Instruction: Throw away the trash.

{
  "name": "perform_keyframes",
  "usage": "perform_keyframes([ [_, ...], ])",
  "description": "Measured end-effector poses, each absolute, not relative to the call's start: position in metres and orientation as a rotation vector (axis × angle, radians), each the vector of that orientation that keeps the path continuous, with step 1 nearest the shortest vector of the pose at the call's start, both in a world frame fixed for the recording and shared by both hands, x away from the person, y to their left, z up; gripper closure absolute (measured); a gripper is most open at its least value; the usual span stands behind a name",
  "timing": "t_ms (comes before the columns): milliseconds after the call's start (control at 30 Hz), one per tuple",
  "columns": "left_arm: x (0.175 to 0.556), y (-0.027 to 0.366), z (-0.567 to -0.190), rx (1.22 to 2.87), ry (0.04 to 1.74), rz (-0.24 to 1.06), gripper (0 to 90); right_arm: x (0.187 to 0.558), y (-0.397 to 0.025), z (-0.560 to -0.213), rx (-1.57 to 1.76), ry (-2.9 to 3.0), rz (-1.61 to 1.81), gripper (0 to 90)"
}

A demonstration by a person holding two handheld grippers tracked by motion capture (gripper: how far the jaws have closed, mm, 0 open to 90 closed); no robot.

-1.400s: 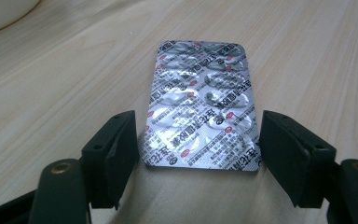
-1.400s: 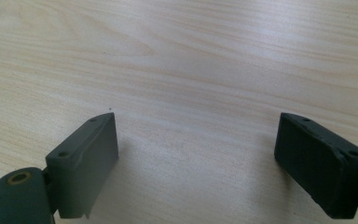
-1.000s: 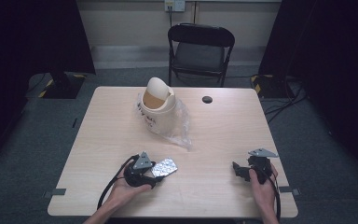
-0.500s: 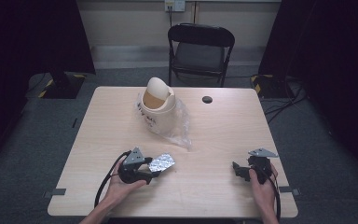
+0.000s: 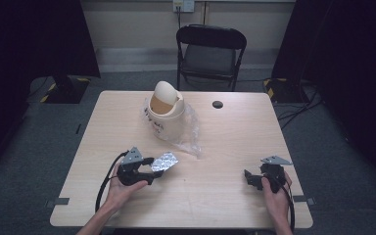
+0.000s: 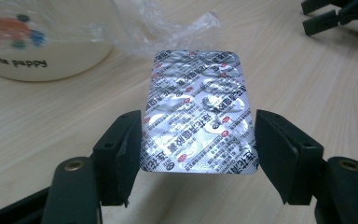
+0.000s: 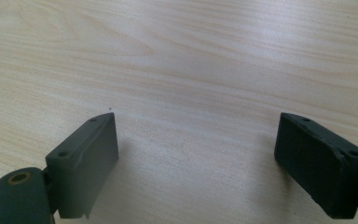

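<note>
My left gripper (image 6: 198, 140) holds a foil blister pack (image 6: 196, 114) by its two long edges, both jaws pressed against its sides near the end closest to me. The pack (image 5: 164, 161) juts forward off the jaws, raised a little above the table (image 5: 225, 142) at the front left. Just beyond it stands a cream bin (image 5: 165, 111) with a swing lid, sitting on crumpled clear plastic (image 5: 191, 134). My right gripper (image 5: 250, 178) rests at the front right of the table, well apart from the pack, its jaws spread wide with bare wood between them (image 7: 196, 154). A small black disc (image 5: 218, 104) lies near the far edge, and a dark chair (image 5: 210, 51) stands behind the table.
</note>
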State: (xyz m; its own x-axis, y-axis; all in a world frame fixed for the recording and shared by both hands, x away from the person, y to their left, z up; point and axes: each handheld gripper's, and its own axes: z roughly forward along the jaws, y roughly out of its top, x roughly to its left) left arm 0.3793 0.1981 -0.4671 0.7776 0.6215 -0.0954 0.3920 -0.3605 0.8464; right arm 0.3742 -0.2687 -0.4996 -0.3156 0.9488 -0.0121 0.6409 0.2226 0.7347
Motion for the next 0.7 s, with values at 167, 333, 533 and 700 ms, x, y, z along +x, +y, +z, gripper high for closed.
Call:
perform_keyframes([
  [167,0.383,0.206,-0.462,1.981,0.774,0.298,34.1,0.374,-0.269,-0.5,1.462,2.038,0.882,12.6],
  [333,0.387,0.212,-0.458,1.983,0.779,0.314,34.1,0.374,-0.269,-0.5,1.462,2.038,0.882,12.6],
  [533,0.394,0.215,-0.446,1.96,0.776,0.329,34.1,0.374,-0.269,-0.5,1.462,2.038,0.882,12.6],
  [700,0.401,0.218,-0.436,1.933,0.783,0.346,34.1,0.374,-0.269,-0.5,1.461,2.039,0.882,12.6],
])
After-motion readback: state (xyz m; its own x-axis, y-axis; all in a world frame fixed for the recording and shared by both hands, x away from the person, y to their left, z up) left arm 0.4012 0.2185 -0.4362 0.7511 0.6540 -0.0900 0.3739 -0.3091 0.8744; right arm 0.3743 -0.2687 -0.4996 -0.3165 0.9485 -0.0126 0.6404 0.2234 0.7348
